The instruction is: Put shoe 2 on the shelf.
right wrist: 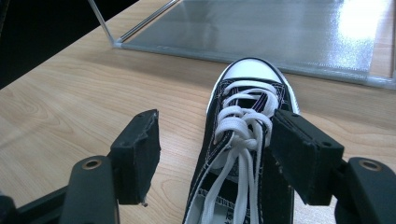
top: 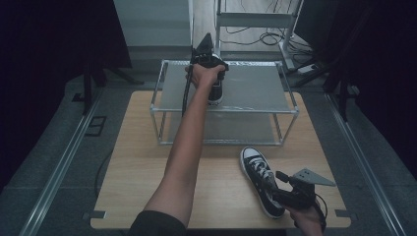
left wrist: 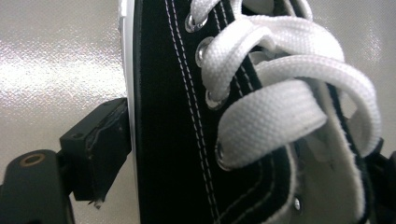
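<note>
One black canvas sneaker with white laces (top: 215, 93) already stands on the clear plastic rack's top shelf (top: 255, 88), the left gripper (top: 209, 61) fingers loosening around it. The second black sneaker (top: 260, 179) waits near the wooden table's (top: 142, 162) right front corner. The right gripper's (top: 282, 189) fingers are wide around it, not squeezing.

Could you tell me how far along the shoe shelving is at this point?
About halfway. One sneaker already stands on the rack's top shelf, with the left gripper around it. The second sneaker lies on the table, between the right gripper's open fingers, not yet lifted.

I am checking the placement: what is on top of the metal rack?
One black sneaker stands on the rack's top shelf, with the left gripper over it. The hand covers most of the shoe.
</note>
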`<state>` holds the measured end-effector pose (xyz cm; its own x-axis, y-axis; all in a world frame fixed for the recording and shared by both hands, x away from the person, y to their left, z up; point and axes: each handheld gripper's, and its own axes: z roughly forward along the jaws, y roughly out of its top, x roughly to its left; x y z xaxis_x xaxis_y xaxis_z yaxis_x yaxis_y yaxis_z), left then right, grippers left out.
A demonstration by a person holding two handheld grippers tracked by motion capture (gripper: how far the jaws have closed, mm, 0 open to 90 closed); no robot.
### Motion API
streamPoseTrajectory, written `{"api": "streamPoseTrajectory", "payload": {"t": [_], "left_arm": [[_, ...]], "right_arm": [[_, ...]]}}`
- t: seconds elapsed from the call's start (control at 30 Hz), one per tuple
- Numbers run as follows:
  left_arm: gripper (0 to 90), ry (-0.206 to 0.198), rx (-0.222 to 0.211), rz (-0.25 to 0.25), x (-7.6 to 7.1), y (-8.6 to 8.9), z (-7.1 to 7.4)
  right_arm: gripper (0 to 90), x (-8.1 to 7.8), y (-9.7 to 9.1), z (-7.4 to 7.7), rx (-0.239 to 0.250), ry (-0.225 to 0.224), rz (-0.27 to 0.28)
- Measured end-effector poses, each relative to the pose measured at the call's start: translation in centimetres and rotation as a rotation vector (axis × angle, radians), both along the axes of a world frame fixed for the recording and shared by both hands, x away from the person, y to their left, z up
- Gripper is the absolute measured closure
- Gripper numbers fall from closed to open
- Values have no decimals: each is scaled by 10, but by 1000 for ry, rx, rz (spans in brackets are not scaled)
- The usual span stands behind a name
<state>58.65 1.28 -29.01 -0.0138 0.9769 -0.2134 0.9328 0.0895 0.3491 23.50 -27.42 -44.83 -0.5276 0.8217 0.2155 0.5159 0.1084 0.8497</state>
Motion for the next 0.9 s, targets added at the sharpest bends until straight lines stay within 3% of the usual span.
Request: {"api": "streamPoseTrajectory", "payload": {"t": [0.07,0.13,0.4,0.67,0.9], "left_arm": [[139,0,-1,-3,0,0,0],[132,-40,-8,-4,-2,1,4],[111,-92,-34,-44,-11,2,13],[133,-208,-77,-126,-35,12,29],[158,-254,-135,-233,-59,29,31]], "right_arm": [[333,0,0,0,3,-2,-1],[332,0,0,0,3,-2,-3],[332,-1,2,1,-1,0,6],[334,-3,3,3,-2,-9,6],[344,-4,3,4,-5,-15,-1]]}}
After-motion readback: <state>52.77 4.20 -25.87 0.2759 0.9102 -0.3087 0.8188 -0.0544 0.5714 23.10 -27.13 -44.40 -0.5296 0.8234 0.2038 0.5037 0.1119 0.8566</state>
